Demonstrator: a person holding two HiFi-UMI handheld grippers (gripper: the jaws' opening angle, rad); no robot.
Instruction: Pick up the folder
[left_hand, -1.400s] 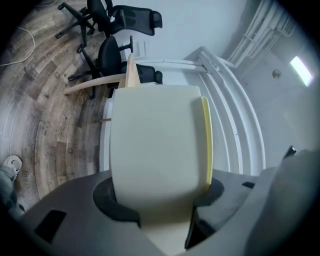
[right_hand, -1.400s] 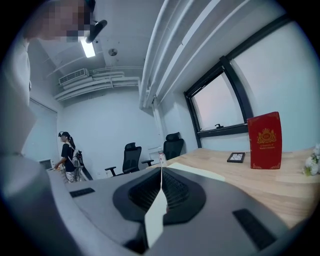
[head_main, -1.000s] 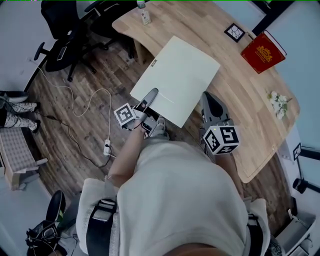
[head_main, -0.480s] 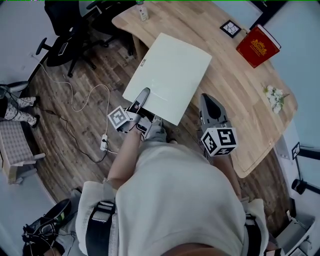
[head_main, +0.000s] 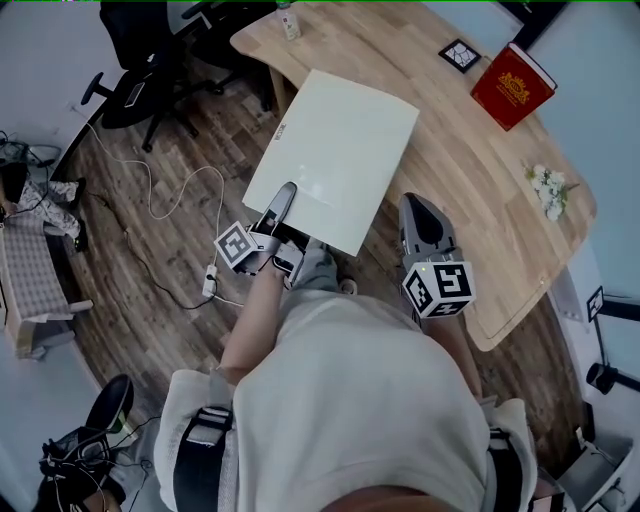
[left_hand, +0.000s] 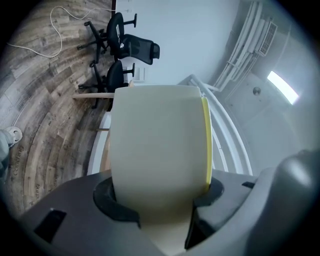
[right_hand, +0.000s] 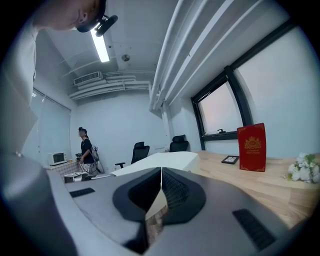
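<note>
Left claw (left_hand: 157, 200) clamped on the flat cream rectangular folder (head_main: 335, 150) sticking out ahead; right claw (right_hand: 160, 172) pinched together, empty.

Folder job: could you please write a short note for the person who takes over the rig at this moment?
Left gripper: shut on the near edge of the folder.
Right gripper: shut, empty, beside the folder, over the table.
Done: folder gripped; its near part sticks out past the table edge.
Left: raise it clear. I cannot tell whether its far end rests on the table.
</note>
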